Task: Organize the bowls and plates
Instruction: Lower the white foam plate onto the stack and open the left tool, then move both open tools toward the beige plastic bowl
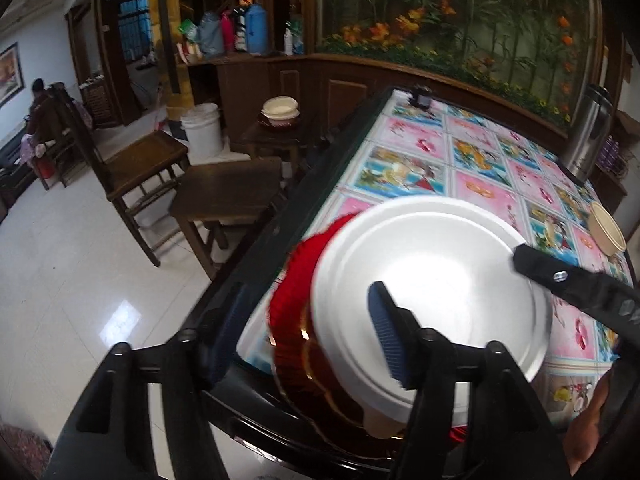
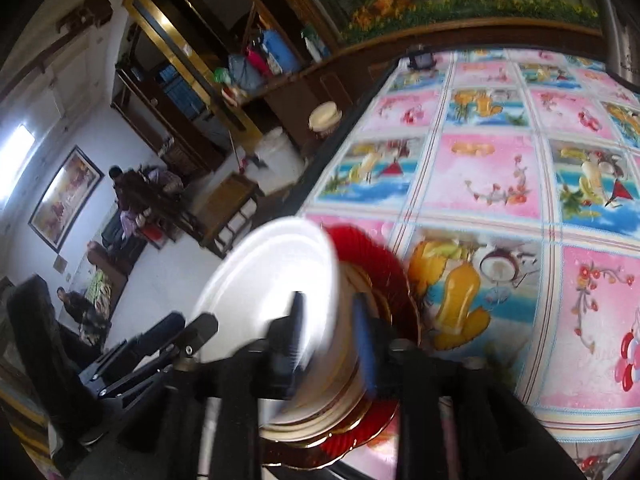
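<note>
No legible text, label, brand, number or sign in either view.

Left wrist view: the steel thermos [image 1: 591, 133] at 2 o'clock carries a faint pale mark low on its body; too small and blurred to read. The blue jug [image 1: 256, 29] on the sideboard at 11 o'clock shows a small pale mark, unreadable. The framed picture [image 1: 9, 74] at 9 o'clock shows no lettering that resolves.

Right wrist view: the tablecloth [image 2: 492, 172] panels bear fruit and flower prints only, no characters discernible. Motion blur over the lower centre.
</note>
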